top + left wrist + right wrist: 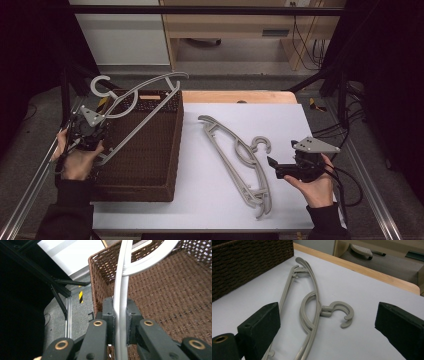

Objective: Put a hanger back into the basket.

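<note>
Right, from the high view the brown wicker basket point(145, 165) sits on the left part of the white counter point(220, 200), and the left tool point(86, 131) at the basket's left rim is clamped on a grey hanger point(135, 107) held tilted above the basket, hook out past its far-left corner. Two more hangers point(240, 160) lie stacked on the counter just right of the basket, and the right tool point(272, 167) hovers right of them, jaws apart. In the left gripper view, the jaws pinch the hanger's bar point(120, 315) over the basket's woven floor point(175, 297). In the right gripper view, wide-open jaws frame the stacked hangers point(312, 305), their hooks point(342, 312) curling away from the basket point(242, 260).
</note>
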The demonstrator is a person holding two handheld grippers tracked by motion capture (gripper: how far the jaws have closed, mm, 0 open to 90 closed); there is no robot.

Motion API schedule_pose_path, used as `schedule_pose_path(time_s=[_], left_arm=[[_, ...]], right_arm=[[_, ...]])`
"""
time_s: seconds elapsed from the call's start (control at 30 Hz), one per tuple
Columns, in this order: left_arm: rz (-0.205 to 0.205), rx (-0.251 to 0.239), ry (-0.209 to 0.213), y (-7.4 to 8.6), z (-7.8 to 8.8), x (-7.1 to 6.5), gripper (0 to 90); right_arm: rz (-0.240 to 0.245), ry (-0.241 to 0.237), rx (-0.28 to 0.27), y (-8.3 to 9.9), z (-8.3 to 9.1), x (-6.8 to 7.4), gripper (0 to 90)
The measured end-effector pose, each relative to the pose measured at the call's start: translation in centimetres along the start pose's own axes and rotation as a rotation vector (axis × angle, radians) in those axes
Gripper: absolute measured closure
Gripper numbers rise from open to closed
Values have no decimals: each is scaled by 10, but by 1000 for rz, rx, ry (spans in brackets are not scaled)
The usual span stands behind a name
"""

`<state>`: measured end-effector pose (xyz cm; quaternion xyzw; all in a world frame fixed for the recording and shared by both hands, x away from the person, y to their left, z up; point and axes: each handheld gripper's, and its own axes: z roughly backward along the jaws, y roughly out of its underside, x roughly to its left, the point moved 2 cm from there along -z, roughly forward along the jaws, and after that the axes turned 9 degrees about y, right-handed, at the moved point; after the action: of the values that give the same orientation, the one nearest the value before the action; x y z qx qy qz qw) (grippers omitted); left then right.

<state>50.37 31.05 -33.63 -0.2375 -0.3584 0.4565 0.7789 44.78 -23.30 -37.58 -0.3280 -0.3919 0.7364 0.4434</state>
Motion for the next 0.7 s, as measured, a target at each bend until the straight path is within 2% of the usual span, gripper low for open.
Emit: schedule_pose_path(time_s=[0.43,0.7], left_arm=[[28,44,-23,11,-18,5,814],[15,77,-23,18,-27,3,814]], right_arm=[[9,-4,4,0,-2,2,65],[10,-3,5,0,-2,2,64]])
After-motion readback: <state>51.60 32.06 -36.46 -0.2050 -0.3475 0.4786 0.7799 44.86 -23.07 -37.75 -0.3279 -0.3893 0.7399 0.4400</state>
